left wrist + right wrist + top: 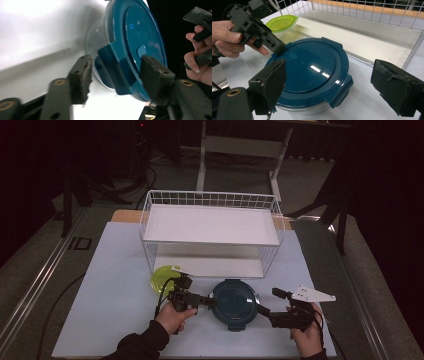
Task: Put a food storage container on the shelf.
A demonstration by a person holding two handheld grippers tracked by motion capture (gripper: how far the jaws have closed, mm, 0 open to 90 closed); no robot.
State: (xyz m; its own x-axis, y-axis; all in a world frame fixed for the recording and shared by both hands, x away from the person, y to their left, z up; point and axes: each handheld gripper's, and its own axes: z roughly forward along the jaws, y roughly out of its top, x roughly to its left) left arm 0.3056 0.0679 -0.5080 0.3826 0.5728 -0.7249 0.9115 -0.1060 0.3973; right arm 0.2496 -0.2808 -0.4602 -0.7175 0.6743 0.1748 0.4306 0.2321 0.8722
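Note:
A round clear container with a dark teal clip lid (235,301) sits on the pale mat near the front edge. My left gripper (212,301) is at its left rim, rolled on its side. In the left gripper view the jaws (116,75) straddle a lid latch (110,62): one pad lies over the lid top, and a narrow gap shows at the other. My right gripper (260,310) stands open at the container's right rim. In the right gripper view its pads (330,75) are wide apart around the lid (309,67), and the left gripper's tip (277,47) rests on the lid top.
A smaller container with a lime green lid (162,279) stands just left of the left gripper, near the rack. A white wire two-shelf rack (210,225) spans the back of the mat (115,285). Dark floor and stands surround the table.

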